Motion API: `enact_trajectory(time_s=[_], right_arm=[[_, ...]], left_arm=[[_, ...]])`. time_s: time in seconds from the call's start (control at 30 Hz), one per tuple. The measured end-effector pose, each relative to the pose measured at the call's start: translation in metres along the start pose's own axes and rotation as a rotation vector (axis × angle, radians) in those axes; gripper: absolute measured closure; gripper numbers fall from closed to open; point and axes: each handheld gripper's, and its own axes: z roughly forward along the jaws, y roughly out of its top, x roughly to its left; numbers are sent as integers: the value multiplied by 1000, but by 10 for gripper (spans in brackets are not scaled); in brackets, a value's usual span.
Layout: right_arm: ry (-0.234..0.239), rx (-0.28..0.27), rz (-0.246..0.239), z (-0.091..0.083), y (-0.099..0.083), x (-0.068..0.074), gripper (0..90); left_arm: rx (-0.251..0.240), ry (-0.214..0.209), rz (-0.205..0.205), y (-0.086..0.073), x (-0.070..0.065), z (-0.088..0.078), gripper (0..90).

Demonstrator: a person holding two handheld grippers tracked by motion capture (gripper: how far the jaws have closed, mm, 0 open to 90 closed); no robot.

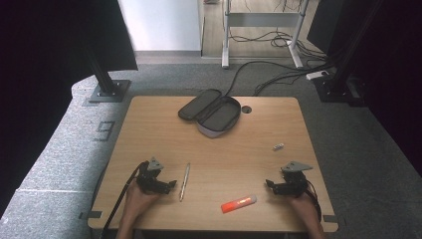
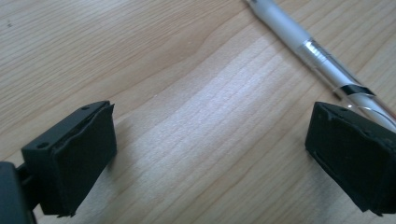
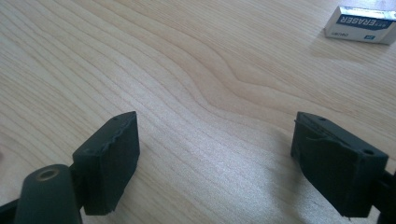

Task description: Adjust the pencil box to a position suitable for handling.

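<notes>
Left gripper (image 1: 171, 184) gapes wide and empty, pen (image 2: 322, 58) just beside its far jaw, perhaps touching; right gripper (image 1: 269, 185), equally wide, holds nothing.

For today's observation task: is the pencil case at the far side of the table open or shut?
Open. The pencil case lies with its lid folded back flat on the table, dark inside showing.

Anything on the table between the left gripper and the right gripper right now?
Yes. In the high view, between the left gripper and the right gripper lie a silver pen, close to the left one, and an orange highlighter, slightly nearer the person.
</notes>
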Motion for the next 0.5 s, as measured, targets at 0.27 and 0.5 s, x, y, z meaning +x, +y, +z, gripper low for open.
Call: enact_trajectory(time_s=[0.27, 0.5], right_arm=[[0, 0, 0, 0, 0, 0, 153], [0, 0, 0, 0, 0, 0, 153]], left_arm=[[-16, -28, -23, 5, 5, -3, 48], [-36, -53, -9, 19, 3, -6, 62]])
